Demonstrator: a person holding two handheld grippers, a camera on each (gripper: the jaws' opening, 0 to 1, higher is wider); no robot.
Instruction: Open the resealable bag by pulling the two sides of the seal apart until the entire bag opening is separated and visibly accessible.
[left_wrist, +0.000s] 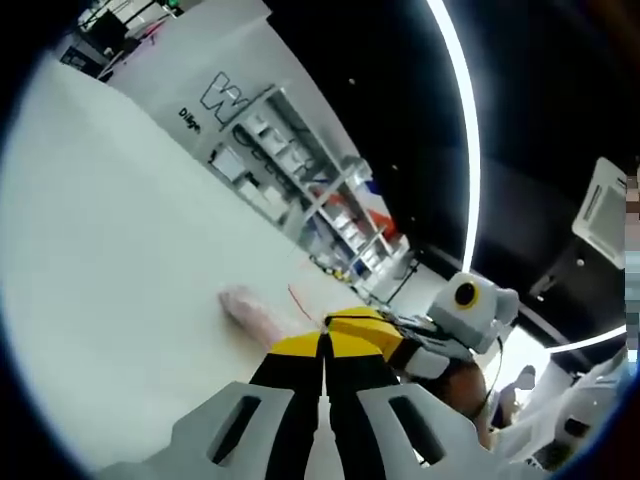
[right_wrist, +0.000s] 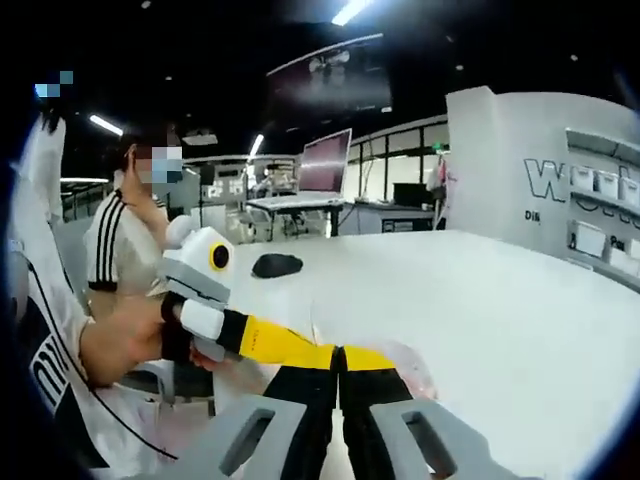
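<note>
The resealable bag (left_wrist: 252, 311) is clear with a pinkish tint and lies on the white table (left_wrist: 120, 220); a thin red line runs along it to my fingertips. My left gripper (left_wrist: 325, 345) has its yellow-tipped jaws pressed together at the bag's near end. The right gripper (left_wrist: 372, 325) comes in from the right and meets it tip to tip. In the right gripper view, my right gripper (right_wrist: 340, 358) is likewise shut at the edge of the bag (right_wrist: 412, 368), and the left gripper (right_wrist: 285, 346) reaches in from the left, held by a hand. The pinch points are hidden behind the fingers.
A small black object (right_wrist: 277, 265) lies further back on the table (right_wrist: 480, 300). A person in a striped shirt (right_wrist: 120, 250) sits at the left. Shelving (left_wrist: 300, 175) and a white wall with lettering stand beyond the table's far edge.
</note>
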